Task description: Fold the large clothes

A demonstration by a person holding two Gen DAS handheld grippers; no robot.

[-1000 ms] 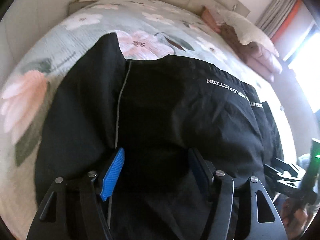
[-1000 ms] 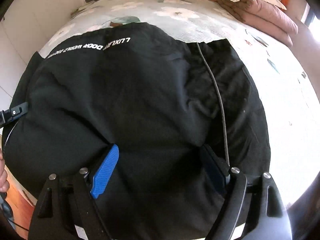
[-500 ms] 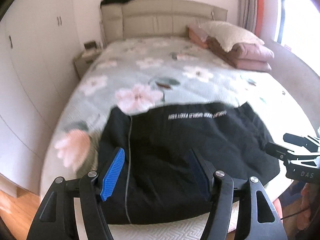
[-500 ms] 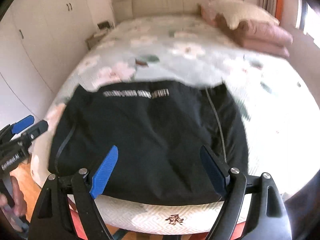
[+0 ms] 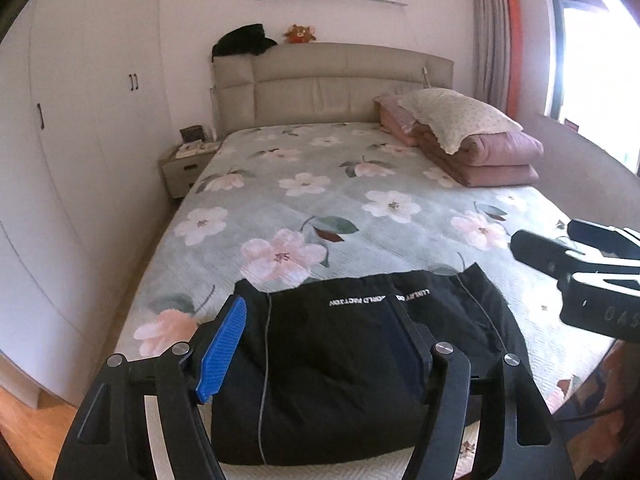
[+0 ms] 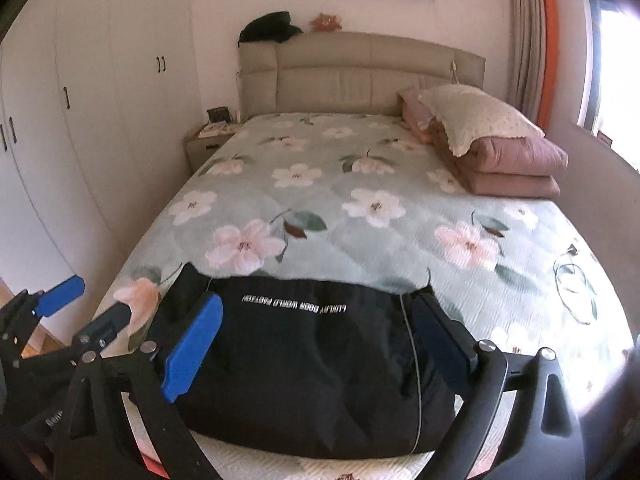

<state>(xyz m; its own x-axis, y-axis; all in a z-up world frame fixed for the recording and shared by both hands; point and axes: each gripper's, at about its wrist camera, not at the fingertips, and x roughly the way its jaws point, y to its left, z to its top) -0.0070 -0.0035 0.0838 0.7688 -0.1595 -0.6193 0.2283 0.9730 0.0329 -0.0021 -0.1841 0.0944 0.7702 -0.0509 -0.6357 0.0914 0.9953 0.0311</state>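
At the foot of the bed (image 5: 320, 208), folded black garment (image 5: 340, 368) lies flat (white lettering up); left gripper (image 5: 316, 364) and right gripper (image 6: 320, 344) both spread wide, holding nothing.

A wide bed (image 5: 320, 200) with a pale green flowered coverlet carries a folded black garment (image 5: 352, 368) at its foot edge, white lettering across the top. Up by the headboard, on the window side, pink folded quilts (image 5: 492, 160) sit stacked with a cream pillow (image 5: 456, 118) on them.

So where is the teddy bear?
In both views, the teddy bear sits on top of the headboard, just right of the black clothes piled there.
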